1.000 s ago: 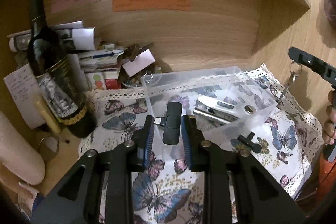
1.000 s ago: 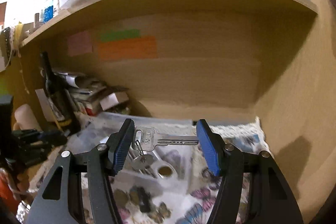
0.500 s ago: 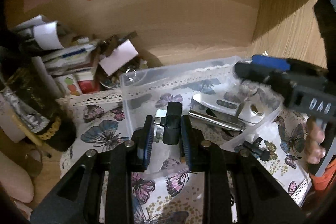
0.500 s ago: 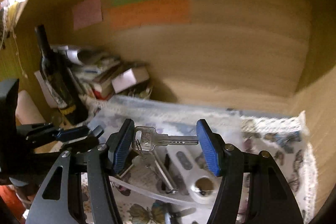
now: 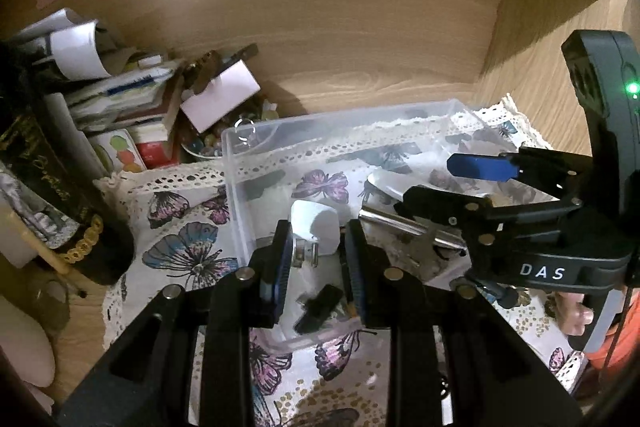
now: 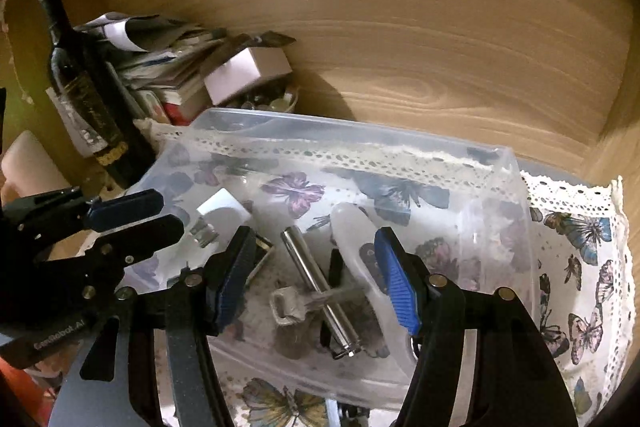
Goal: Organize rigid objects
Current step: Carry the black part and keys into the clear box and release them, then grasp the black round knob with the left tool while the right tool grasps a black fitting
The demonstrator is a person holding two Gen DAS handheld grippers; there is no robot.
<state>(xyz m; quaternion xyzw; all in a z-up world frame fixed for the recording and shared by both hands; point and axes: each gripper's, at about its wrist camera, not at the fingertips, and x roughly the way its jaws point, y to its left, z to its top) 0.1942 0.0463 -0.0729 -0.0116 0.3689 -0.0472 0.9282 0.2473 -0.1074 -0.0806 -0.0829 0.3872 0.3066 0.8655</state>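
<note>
A clear plastic box (image 5: 234, 187) (image 6: 516, 211) sits on a butterfly cloth. My left gripper (image 5: 316, 263) is open over the box's left end; a small black device (image 5: 320, 307) lies in the box below it, beside a white plug (image 5: 316, 231) (image 6: 222, 207). My right gripper (image 6: 316, 275) is open over the box; a bunch of keys (image 6: 292, 305) lies under it across a silver metal tube (image 6: 316, 287), next to a white oblong piece (image 6: 356, 227). The right gripper also shows in the left wrist view (image 5: 452, 183).
A dark wine bottle (image 6: 84, 91) stands left of the box. Stacked papers and small boxes (image 5: 132, 99) and a bowl of stones (image 6: 272, 101) fill the back left. The wooden back wall (image 6: 440, 47) carries coloured notes. The cloth's lace edge (image 6: 576, 191) lies right.
Both grippers moved down over the box and opened. The black device dropped from the left gripper into the box; the keys dropped from the right gripper onto the tube.
</note>
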